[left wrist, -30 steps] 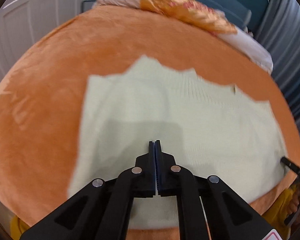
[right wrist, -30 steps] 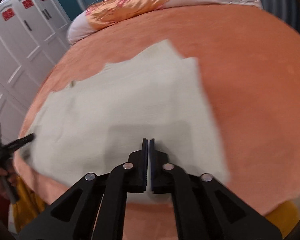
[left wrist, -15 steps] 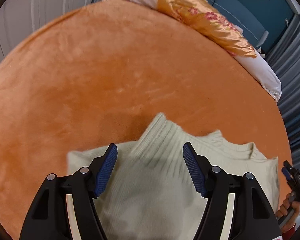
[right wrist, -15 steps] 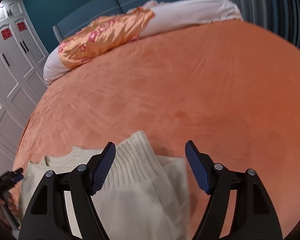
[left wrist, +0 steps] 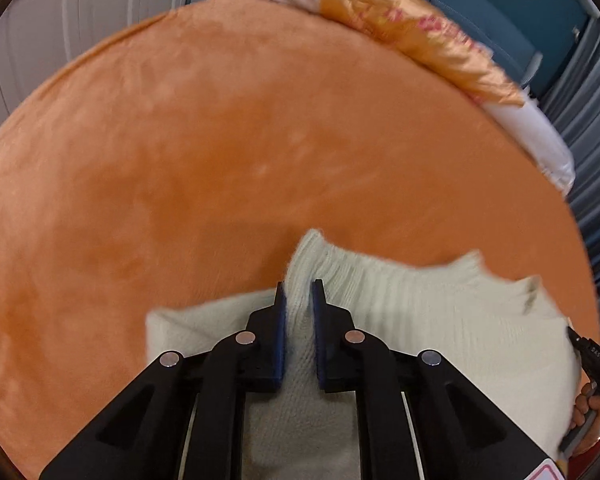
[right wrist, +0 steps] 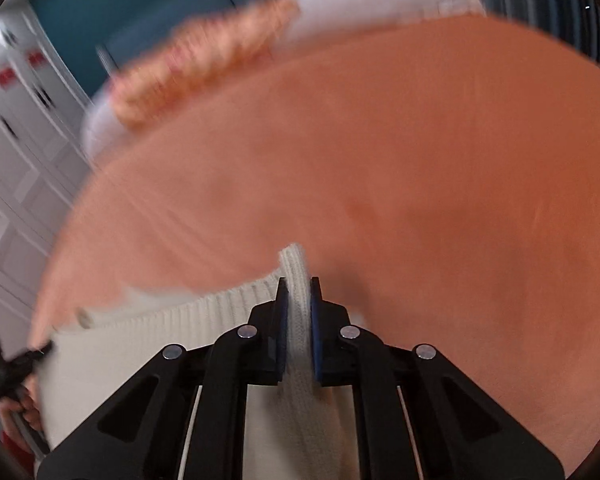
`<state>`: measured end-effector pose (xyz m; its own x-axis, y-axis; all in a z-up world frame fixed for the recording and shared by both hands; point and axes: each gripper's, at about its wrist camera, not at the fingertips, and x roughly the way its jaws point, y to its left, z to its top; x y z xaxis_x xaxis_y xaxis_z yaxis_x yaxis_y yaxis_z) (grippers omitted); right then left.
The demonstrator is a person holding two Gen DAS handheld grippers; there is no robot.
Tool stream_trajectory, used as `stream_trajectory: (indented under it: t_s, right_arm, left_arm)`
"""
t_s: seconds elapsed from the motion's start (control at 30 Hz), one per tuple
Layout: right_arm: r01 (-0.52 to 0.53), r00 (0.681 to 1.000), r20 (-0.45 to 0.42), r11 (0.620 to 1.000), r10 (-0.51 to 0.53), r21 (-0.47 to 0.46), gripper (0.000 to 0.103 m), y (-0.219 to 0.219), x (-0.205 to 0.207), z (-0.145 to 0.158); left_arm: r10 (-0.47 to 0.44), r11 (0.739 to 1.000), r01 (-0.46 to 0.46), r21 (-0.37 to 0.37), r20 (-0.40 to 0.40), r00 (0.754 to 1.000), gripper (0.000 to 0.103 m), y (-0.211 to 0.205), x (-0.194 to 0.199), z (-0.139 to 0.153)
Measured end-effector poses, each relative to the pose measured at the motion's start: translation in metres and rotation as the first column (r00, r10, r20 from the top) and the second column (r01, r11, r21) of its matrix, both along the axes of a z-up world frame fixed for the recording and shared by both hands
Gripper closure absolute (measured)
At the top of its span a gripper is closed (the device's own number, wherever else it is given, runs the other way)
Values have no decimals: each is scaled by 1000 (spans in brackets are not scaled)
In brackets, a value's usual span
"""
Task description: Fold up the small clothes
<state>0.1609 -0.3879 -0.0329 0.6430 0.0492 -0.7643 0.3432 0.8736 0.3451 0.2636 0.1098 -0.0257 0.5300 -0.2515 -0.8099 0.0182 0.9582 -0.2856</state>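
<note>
The left gripper (left wrist: pixel 299 300), black with blue pads, has its jaws nearly together, clamped on a ribbed fold of the cream knitted sweater (left wrist: pixel 440 320) that bunches up between the pads. The right gripper (right wrist: pixel 298 300), of the same build, is closing; its blue pads already press a thick ribbed edge of the sweater (right wrist: pixel 160 344) from both sides.

Just beneath and behind each gripper's fingers the sweater lies on the orange plush bedspread (left wrist: pixel 220 140). From the left gripper it spreads out to the right, as far as the other tool and the hand holding it at the frame's right edge. From the right gripper it spreads to the left, where the left tool and a hand appear at the far left edge.

Ahead of both grippers the bedspread (right wrist: pixel 420 140) is bare. At its far end lies a white pillow with an orange floral satin cover (left wrist: pixel 412 36); in the right wrist view this pillow (right wrist: pixel 204 64) is smeared by blur. Beyond stand a teal headboard (left wrist: pixel 500 4) and white panelled wardrobe doors (right wrist: pixel 16 120).
</note>
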Motion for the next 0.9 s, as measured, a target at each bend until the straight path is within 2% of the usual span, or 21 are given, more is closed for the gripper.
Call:
stream_trajectory:
  t_s: [0.03, 0.1, 0.13, 0.2, 0.23, 0.3, 0.4, 0.47, 0.53, 0.57, 0.63, 0.67, 0.73, 0.83, 0.9]
  right_arm:
    - [-2, 1000, -6, 1000, 2, 21, 94, -1, 1, -9]
    - [5, 1000, -4, 1000, -5, 18, 90, -2, 1, 4]
    - [12, 1000, -6, 1000, -12, -5, 88, 1, 0, 11]
    - [35, 999, 6, 997, -34, -67, 87, 8, -9, 26]
    - [41, 999, 38, 992, -37, -116, 87, 17, -18, 41]
    - [17, 994, 106, 988, -1, -152, 87, 36, -37, 63]
    - [-142, 977, 141, 982, 160, -125, 87, 91, -55, 78]
    - [-290, 945, 122, 950, 304, -118, 87, 144, -63, 76]
    - [-413, 900, 100, 904, 423, -109, 87, 193, -74, 66]
    - [-452, 883, 88, 886, 460, -101, 88, 211, -80, 59]
    - [-482, 873, 40, 872, 486, -88, 88, 230, -91, 42]
    - [-479, 876, 20, 873, 483, -93, 88, 233, -98, 34]
    - [-462, 884, 32, 882, 466, -88, 85, 222, -114, 30]
    - [-368, 930, -25, 925, 367, -97, 86, 187, -130, 22]
    - [-308, 951, -33, 950, 307, -43, 91, 155, -138, 15]
  left_arm:
    - [13, 1000, -13, 2, 10, 1000, 92, 0, -1, 0]
    - [35, 999, -35, 7, 3, 999, 91, -1, -1, 5]
    - [44, 999, -44, 32, 7, 999, 86, -4, -4, 10]
    - [56, 994, -60, 89, 45, 997, 86, -10, -15, 29]
    - [63, 988, -75, 134, 90, 994, 86, -17, -28, 47]
    - [38, 990, -60, 130, 164, 986, 88, -27, -53, 75]
    - [-65, 994, 48, 93, 188, 980, 88, -60, -85, 96]
    - [-155, 987, 146, 68, 149, 977, 88, -90, -104, 91]
    - [-206, 977, 201, 68, 83, 975, 88, -112, -118, 71]
    - [-212, 975, 207, 81, 57, 976, 88, -117, -123, 61]
    - [-220, 970, 219, 104, 1, 976, 88, -119, -133, 39]
    - [-212, 971, 213, 109, -24, 977, 88, -115, -137, 31]
    - [-202, 974, 203, 96, -16, 979, 91, -100, -148, 27]
    - [-186, 975, 189, 119, -32, 982, 92, -86, -156, 28]
    - [-183, 974, 187, 128, -37, 982, 92, -82, -160, 27]
